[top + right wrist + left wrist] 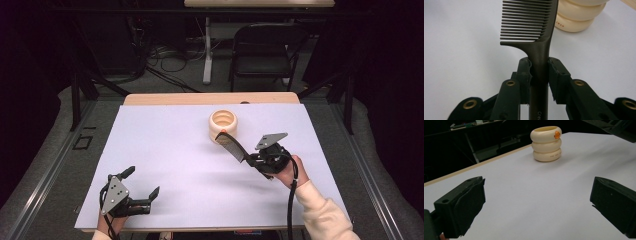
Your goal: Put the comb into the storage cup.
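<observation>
Already lifted off the bench (165,150), a dark comb (233,145) is seen clamped by its handle in the right claw (248,159), the jaws clenched on either side of the shaft in the right gripper view, where the comb (534,27) stands teeth-up and points toward the cream ribbed holder (576,17). The holder (224,125), a stack of three rounded rings with an orange mark at its rim, is placed upright toward the far edge of the bench, a little right of its middle, and its open top is seen unoccupied from above. The comb's tip is held just beside the holder's near side, raised at a slant and not yet over the opening. The left claw (142,186) is rested near the front left corner of the bench, its jaws spread wide with nothing between them, well apart from the holder (546,143). The pick-up is judged done; what appears left is for the comb to be carried over the rim, stood in the holder and let go
</observation>
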Action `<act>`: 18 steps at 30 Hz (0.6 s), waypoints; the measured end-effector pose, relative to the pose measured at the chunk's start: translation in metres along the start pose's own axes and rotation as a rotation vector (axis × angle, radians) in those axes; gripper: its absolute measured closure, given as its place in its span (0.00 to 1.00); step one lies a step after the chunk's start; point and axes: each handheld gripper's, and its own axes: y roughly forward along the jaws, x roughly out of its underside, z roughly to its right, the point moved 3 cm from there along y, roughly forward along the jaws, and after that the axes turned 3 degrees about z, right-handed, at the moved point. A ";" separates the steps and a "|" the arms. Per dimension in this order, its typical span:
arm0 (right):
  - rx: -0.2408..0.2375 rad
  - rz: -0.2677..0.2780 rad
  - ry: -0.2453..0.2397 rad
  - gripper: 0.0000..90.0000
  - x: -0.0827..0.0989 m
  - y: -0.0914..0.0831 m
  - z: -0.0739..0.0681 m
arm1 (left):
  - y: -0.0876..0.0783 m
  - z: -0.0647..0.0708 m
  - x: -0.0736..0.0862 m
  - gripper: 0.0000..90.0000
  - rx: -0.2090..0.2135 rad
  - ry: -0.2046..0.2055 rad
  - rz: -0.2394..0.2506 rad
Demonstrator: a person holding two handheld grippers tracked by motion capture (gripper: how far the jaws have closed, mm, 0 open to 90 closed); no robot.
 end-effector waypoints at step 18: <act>0.019 0.051 0.033 0.80 -0.002 -0.005 0.006 | 0.000 0.000 0.000 0.00 -0.001 -0.002 0.000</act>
